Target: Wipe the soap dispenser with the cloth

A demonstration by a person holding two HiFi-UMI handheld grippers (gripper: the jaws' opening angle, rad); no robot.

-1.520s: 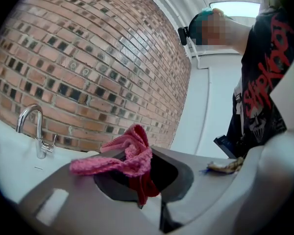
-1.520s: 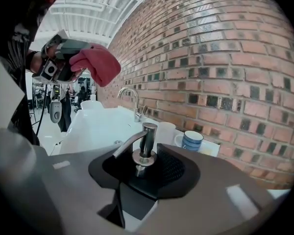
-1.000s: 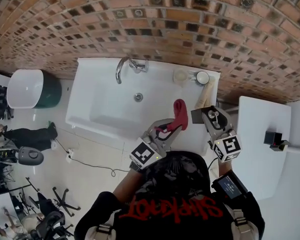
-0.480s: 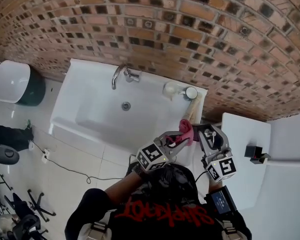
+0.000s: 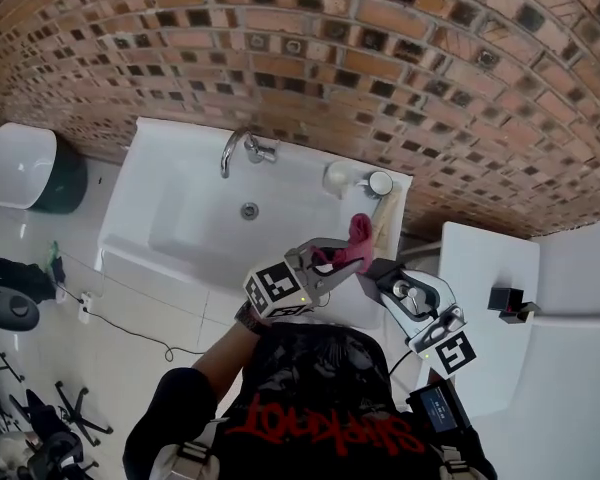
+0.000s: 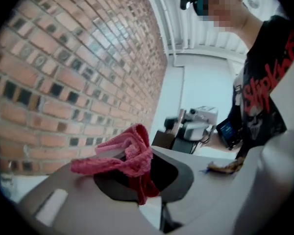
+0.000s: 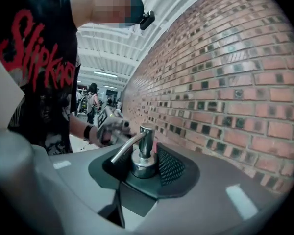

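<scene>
A pink cloth (image 5: 359,236) hangs bunched from my left gripper (image 5: 345,258), which is shut on it; it drapes over the jaws (image 6: 130,155) in the left gripper view. My right gripper (image 5: 377,268) is shut on the soap dispenser, whose beige body (image 5: 384,218) sticks out beyond the jaws, right beside the cloth. In the right gripper view the chrome pump (image 7: 144,153) stands between the jaws of the right gripper (image 7: 139,169), and the bottle below it is hidden. The left gripper (image 7: 110,124) shows beyond the pump.
A white sink (image 5: 170,233) with a chrome faucet (image 5: 235,148) stands against the brick wall (image 5: 380,58). Two round containers (image 5: 340,178) sit on its back right corner. A white cabinet top (image 5: 480,298) lies at the right, a toilet (image 5: 15,168) at the far left.
My right gripper has risen and swung with the dispenser, away from the sink's right edge. The cloth in the left gripper has come up against the dispenser's side.
</scene>
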